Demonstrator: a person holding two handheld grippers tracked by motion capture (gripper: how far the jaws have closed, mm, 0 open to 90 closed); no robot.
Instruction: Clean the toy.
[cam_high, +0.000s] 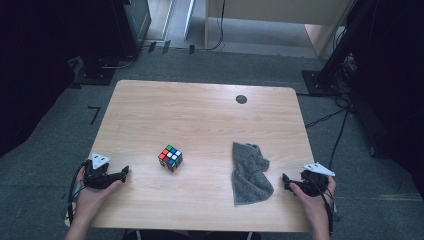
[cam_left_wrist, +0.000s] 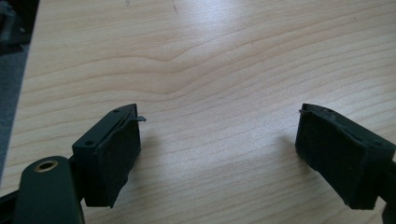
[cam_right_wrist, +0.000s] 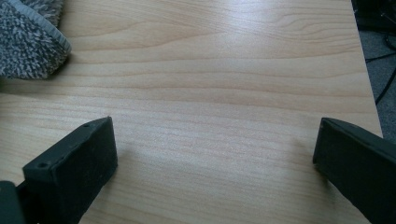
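High view: fixed cam above person's side, faces fwd and down, far enough back to take in the whole table (cam_high: 200, 107) plus floor beyond the far edge. Left hand-held gripper (cam_high: 124, 173) sits at near-left, right hand-held gripper (cam_high: 286, 181) at near-right.

Left gripper view: cam rides on that unit, looks along its own jaws, very close to the tabletop (cam_left_wrist: 201, 70); table's left edge and floor at pic left.

Right gripper view: same setup, close to the wood; table's right edge at pic right.

Shared: grey cloth (cam_high: 248, 172) in high view; its corner (cam_right_wrist: 28, 37) appears top-left in right gripper view. Wood surface common to all three.
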